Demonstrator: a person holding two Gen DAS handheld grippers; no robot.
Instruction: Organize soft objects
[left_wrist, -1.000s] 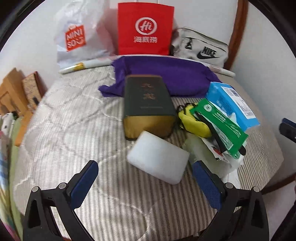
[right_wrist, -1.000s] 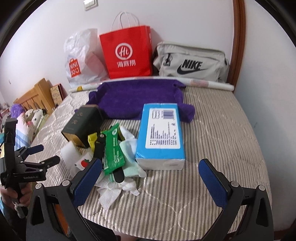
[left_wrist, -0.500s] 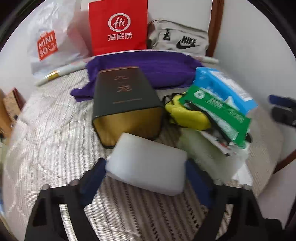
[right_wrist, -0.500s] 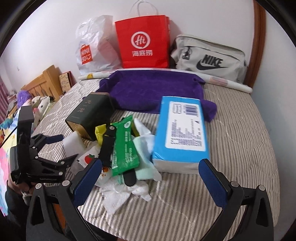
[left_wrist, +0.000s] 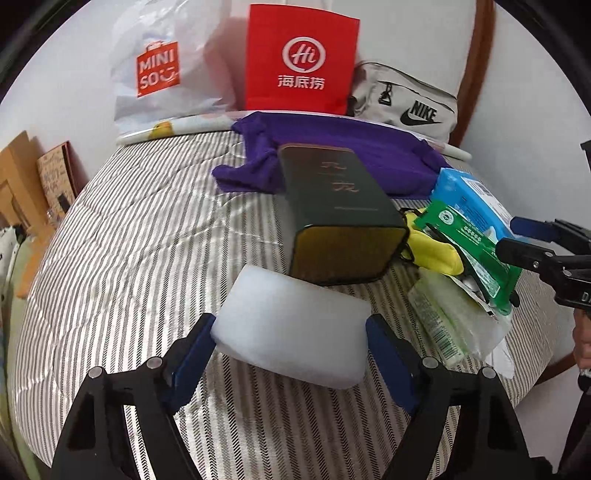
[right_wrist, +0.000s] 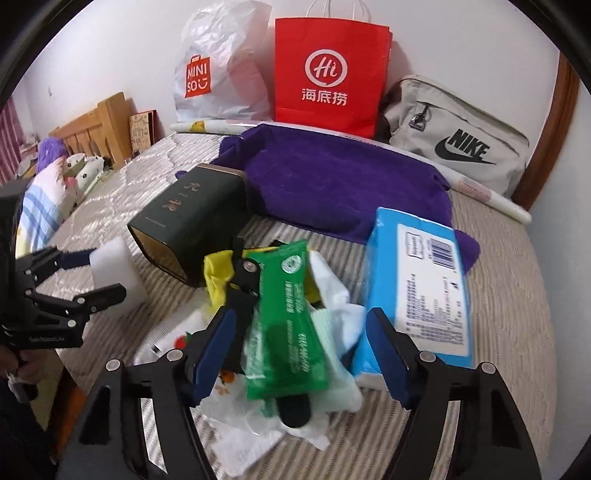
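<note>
Behind, bags read MINISO (left_wrist: 158, 68), Hi (left_wrist: 304, 55) and NIKE (left_wrist: 422, 112).

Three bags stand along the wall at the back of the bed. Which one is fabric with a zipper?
The grey Nike bag, rightmost of the three. The red paper bag has string handles, and the white Miniso bag is crinkled plastic.

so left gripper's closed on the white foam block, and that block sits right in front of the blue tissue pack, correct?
Not quite. The left gripper does clamp the white foam block, but the block lies in front of the dark green tin, not the blue tissue pack, which is further right. The left wrist view shows it.
</note>
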